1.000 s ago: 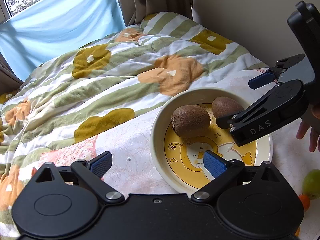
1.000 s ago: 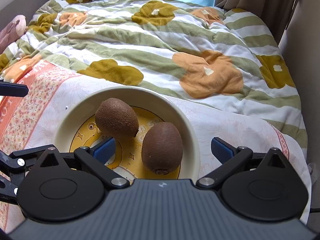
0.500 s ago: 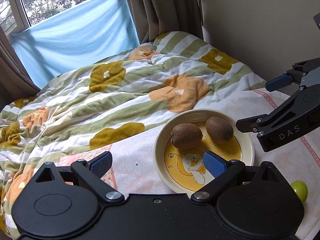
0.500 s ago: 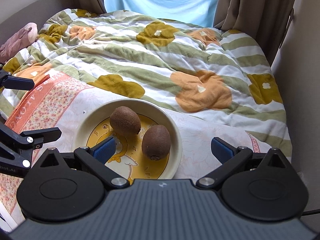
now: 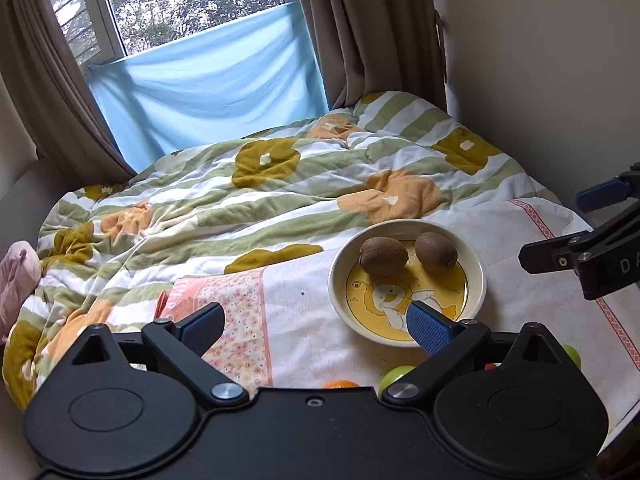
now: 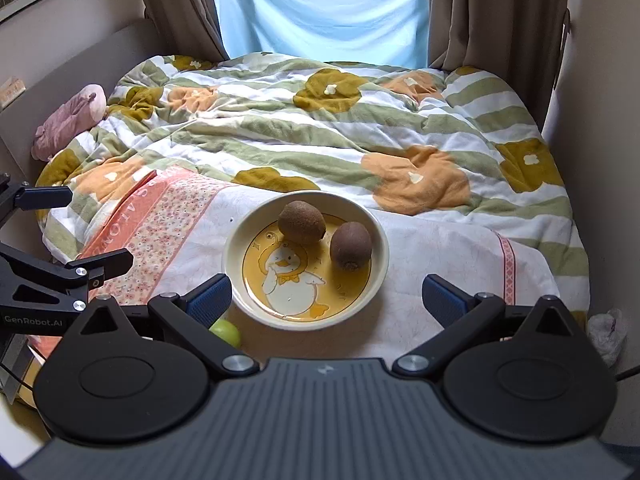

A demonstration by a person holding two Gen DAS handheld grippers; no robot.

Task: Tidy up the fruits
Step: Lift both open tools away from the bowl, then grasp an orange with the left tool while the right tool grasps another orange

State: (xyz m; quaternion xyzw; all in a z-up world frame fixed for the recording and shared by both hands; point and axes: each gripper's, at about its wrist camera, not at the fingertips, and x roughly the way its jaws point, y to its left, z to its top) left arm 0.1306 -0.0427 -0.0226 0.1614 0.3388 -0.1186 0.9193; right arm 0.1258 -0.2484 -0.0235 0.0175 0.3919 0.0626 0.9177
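A cream bowl (image 5: pixel 478 276) with a yellow duck picture sits on a white floral cloth on the bed; it also shows in the right wrist view (image 6: pixel 236 256). Two brown kiwis lie in it, one on the left (image 5: pixel 383 256) (image 6: pixel 301 222) and one on the right (image 5: pixel 436 251) (image 6: pixel 351 245). My left gripper (image 5: pixel 316 326) is open and empty, just in front of the bowl. My right gripper (image 6: pixel 326 300) is open and empty, above the bowl's near rim. Green fruits (image 5: pixel 394 376) (image 5: pixel 572 356) (image 6: pixel 226 332) and an orange one (image 5: pixel 340 384) lie on the cloth near me.
A flowered, striped quilt (image 5: pixel 280 184) covers the bed behind the bowl. A pink plush toy (image 6: pixel 68 120) lies at the far left. Curtains and a window stand at the back, a wall (image 5: pixel 540 60) on the right. A crumpled white bag (image 6: pixel 606 332) lies right of the bed.
Both grippers have pulled back and up from the bowl, so it looks smaller and more of the bed shows. Both kiwis stay in the bowl.
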